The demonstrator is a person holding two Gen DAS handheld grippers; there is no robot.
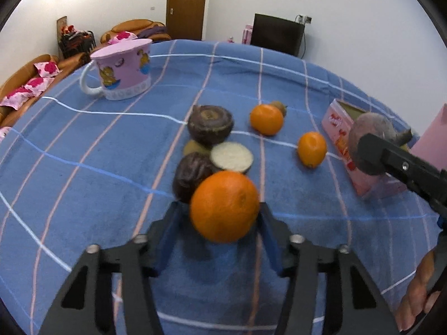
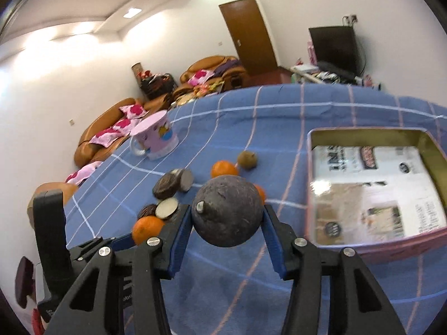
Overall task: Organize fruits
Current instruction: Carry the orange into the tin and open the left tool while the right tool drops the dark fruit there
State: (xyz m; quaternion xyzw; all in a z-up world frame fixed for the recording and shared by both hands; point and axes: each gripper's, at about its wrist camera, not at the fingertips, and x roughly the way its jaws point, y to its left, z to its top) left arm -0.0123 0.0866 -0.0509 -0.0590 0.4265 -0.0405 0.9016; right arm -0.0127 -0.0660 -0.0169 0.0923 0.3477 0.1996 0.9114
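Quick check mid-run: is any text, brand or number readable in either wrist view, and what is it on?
None reads cleanly.
Printed sheet in the pink tin: bold heading and small print, too blurred.
Tin's side label: red lettering, blurred.
Pink mug: cartoon pictures only.

An orange (image 1: 224,207) and a dark round fruit (image 2: 227,214) are held aloft; two oranges (image 1: 266,119), a kiwi (image 2: 247,159) and dark halved fruits (image 1: 210,124) lie left of the open pink tin (image 2: 374,247).
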